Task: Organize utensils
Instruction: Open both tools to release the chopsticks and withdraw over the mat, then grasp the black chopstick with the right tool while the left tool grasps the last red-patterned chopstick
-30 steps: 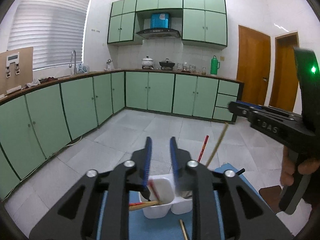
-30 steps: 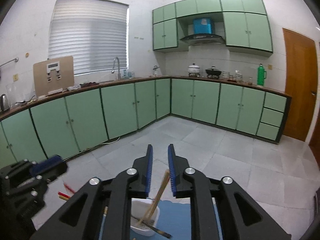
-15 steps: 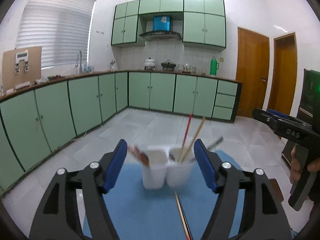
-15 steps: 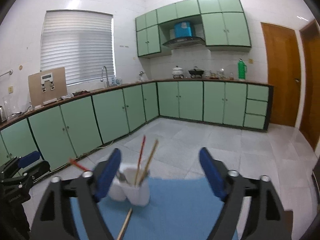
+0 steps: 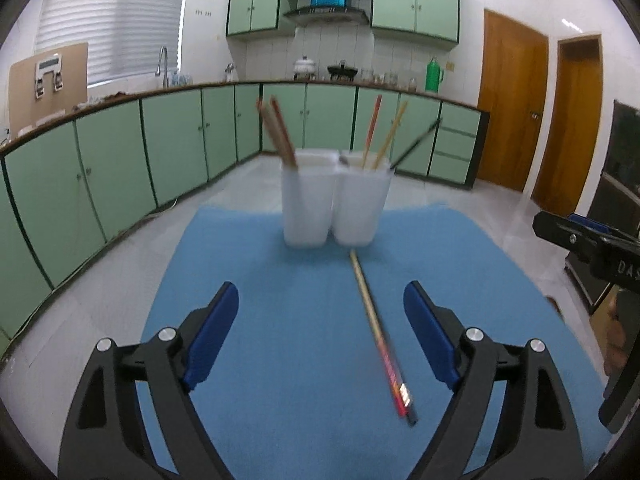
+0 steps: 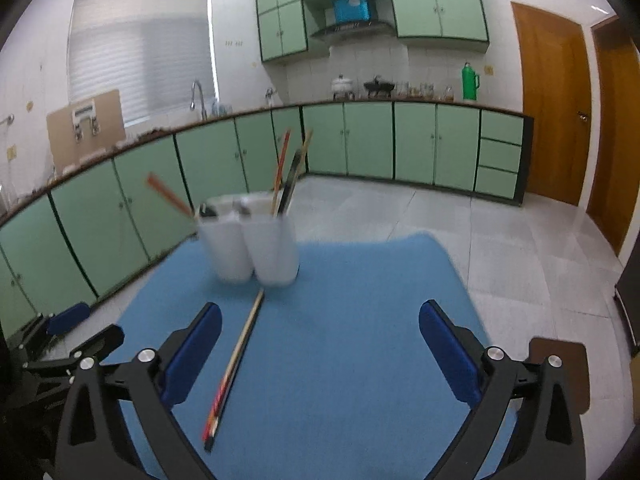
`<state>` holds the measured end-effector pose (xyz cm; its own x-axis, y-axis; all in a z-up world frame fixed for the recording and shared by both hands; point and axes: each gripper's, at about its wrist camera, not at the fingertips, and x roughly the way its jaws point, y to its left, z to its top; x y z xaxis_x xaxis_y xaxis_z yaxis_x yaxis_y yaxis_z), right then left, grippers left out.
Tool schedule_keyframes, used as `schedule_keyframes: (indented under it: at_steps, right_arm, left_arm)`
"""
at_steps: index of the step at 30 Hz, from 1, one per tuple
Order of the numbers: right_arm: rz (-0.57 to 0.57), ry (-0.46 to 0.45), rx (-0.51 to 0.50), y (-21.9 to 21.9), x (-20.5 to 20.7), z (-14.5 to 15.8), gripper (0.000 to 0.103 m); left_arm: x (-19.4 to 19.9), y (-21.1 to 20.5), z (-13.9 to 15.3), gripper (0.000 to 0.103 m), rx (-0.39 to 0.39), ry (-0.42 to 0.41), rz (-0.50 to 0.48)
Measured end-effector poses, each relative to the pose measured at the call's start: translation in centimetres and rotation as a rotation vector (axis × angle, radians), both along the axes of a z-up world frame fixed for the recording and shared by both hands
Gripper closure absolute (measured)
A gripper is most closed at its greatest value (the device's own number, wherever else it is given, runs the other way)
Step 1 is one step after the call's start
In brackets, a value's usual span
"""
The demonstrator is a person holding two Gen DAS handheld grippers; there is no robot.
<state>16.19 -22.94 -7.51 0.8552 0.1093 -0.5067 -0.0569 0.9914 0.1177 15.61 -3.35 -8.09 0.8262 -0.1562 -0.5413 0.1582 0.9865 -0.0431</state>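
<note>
My left gripper has its fingers spread wide with nothing between them, hovering low over the blue mat. My right gripper is spread just as wide and empty too, over the same mat.

Straight ahead of my left fingers, well beyond their tips, stands the white holder, two cups joined side by side. Its left cup carries a pair of chopsticks leaning left; the right cup carries a red one, a tan one and a dark utensil leaning right. In the right wrist view the holder sits ahead and to the left of my fingers, blurred.

One loose chopstick lies flat on the mat, running from the foot of the holder back toward me. It ends between my left fingers, nearer the right one, and touches neither. In the right wrist view the same chopstick lies just inside my left finger.
</note>
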Motion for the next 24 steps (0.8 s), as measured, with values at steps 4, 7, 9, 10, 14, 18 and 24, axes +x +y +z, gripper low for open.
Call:
schedule_keyframes:
  at_steps: [4, 7, 9, 10, 14, 18, 24]
  right_arm:
    - [0.02, 0.065, 0.017, 1.1, -0.7, -3.1, 0.006]
    - [0.043, 0.122, 0.017, 2.6, -1.0, -5.4, 0.007]
    - [0.056, 0.152, 0.006, 3.6, -1.3, -6.6, 0.012]
    - [0.065, 0.167, -0.001, 4.2, -1.4, -7.2, 0.013]
    - [0.088, 0.219, -0.002, 5.7, -1.6, -9.2, 0.021]
    - [0.134, 0.246, -0.016, 7.6, -2.0, -10.2, 0.029]
    - [0.201, 0.293, -0.056, 9.2, -1.8, -11.2, 0.049]
  left_arm:
    - [-0.6, 0.8, -2.5, 0.021, 0.03, 0.057, 0.015]
    - [-0.6, 1.7, -3.8, 0.021, 0.047, 0.098, 0.035]
    - [-0.5, 2.4, -4.3, 0.021, 0.054, 0.113, 0.047]
    - [-0.5, 2.6, -4.4, 0.021, 0.058, 0.116, 0.052]
    - [-0.5, 2.8, -4.7, 0.021, 0.078, 0.121, 0.071]
    - [-0.5, 3.2, -5.0, 0.021, 0.081, 0.129, 0.077]
    - [-0.1, 3.2, -5.3, 0.021, 0.072, 0.14, 0.085]
